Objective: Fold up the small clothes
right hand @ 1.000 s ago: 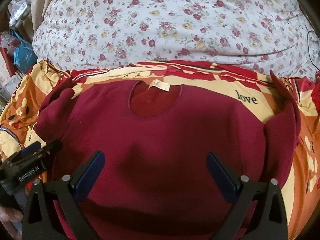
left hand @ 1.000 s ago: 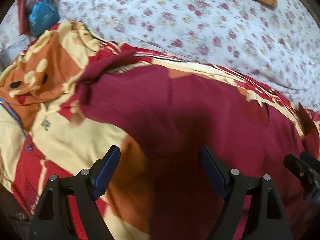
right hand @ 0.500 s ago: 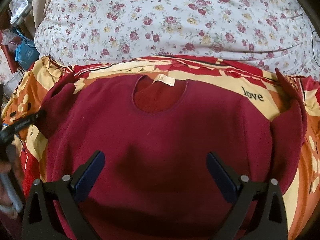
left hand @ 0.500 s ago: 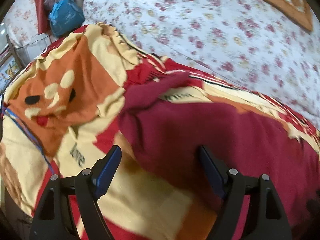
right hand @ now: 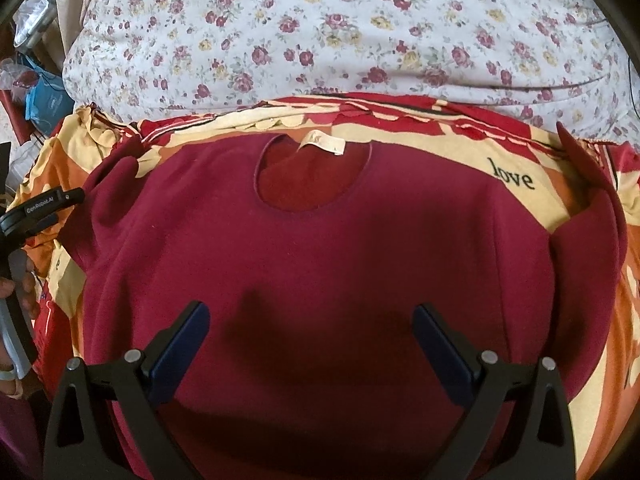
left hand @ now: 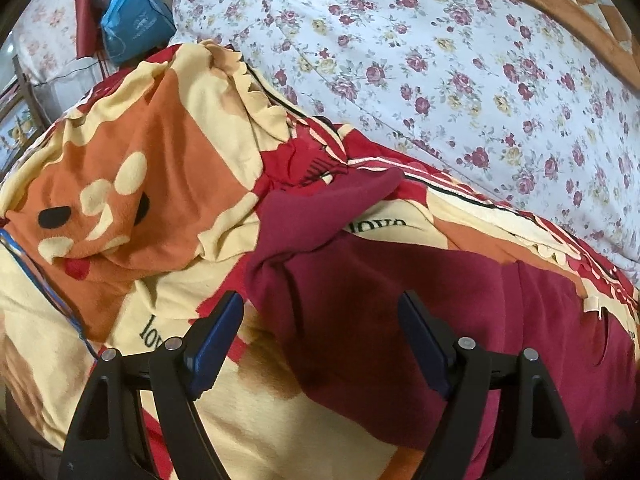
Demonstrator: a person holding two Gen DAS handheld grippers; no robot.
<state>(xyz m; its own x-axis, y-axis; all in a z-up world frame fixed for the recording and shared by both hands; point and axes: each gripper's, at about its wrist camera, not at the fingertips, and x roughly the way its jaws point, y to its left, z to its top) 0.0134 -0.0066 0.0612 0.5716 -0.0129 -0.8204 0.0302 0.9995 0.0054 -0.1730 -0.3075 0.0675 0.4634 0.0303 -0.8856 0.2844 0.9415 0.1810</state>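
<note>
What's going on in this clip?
A person with a claw in each hand is about to fold a maroon sweater spread flat on a patterned blanket. The right claw hangs open over its middle; the left claw is open beside the left sleeve. Neither grips anything.

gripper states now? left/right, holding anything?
Left gripper: open, empty, over the maroon top's sleeve edge.
Right gripper: open, empty, above the top.
</note>
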